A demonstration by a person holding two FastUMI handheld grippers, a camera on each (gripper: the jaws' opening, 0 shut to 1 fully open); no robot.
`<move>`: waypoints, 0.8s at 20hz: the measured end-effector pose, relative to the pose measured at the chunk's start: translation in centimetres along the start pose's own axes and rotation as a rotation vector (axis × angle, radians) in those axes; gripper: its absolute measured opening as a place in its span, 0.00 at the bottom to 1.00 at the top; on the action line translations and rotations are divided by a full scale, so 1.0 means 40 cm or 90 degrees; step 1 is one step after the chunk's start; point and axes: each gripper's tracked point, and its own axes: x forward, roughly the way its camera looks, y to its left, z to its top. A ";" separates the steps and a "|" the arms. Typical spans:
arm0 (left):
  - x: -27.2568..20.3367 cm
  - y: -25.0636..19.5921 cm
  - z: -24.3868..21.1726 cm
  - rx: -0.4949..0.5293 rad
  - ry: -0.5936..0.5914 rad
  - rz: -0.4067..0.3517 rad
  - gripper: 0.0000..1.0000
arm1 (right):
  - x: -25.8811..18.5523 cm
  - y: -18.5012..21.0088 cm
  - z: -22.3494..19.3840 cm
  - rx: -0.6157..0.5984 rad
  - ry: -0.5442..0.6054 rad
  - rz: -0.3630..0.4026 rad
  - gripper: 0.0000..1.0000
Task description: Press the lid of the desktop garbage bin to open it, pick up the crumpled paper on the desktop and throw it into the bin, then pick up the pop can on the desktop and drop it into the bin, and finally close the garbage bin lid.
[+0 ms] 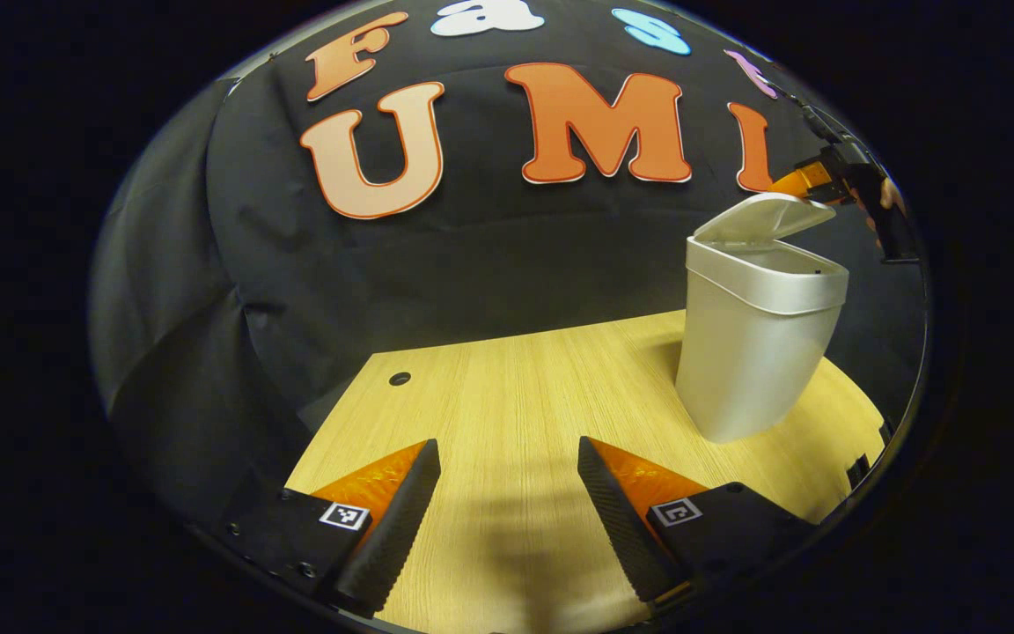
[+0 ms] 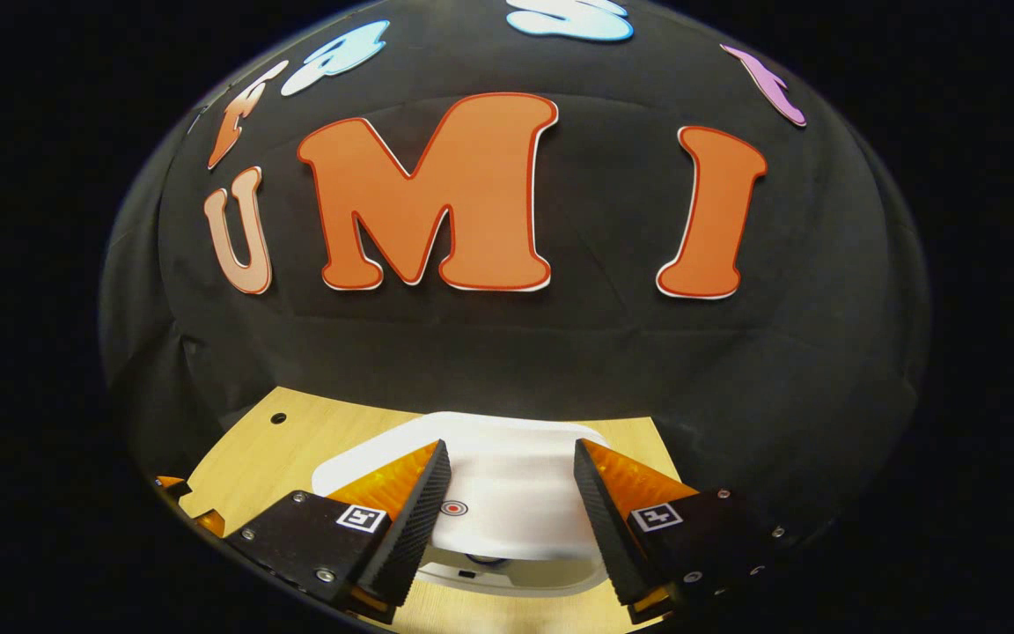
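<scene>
On the wooden table (image 1: pixel 507 396), the bin's (image 1: pixel 753 352) lid (image 1: pixel 758 217) stands ajar.

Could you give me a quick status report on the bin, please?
Left gripper open, low over desk. Right gripper open above bin lid. Bin upright, lid partly raised. Nothing in the way.

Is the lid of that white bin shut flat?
No, in the left gripper view the lid stands tilted up above the bin, leaving its mouth open.
</scene>
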 end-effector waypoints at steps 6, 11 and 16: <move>0.004 -0.028 -0.026 0.005 0.023 -0.023 1.00 | -0.021 0.001 -0.074 0.019 0.031 0.002 0.86; 0.004 -0.051 -0.041 0.002 0.037 -0.045 1.00 | -0.040 0.024 -0.130 0.004 0.051 0.005 0.85; 0.003 -0.057 -0.040 0.002 0.037 -0.049 0.98 | -0.049 0.044 -0.160 -0.002 0.047 0.002 0.86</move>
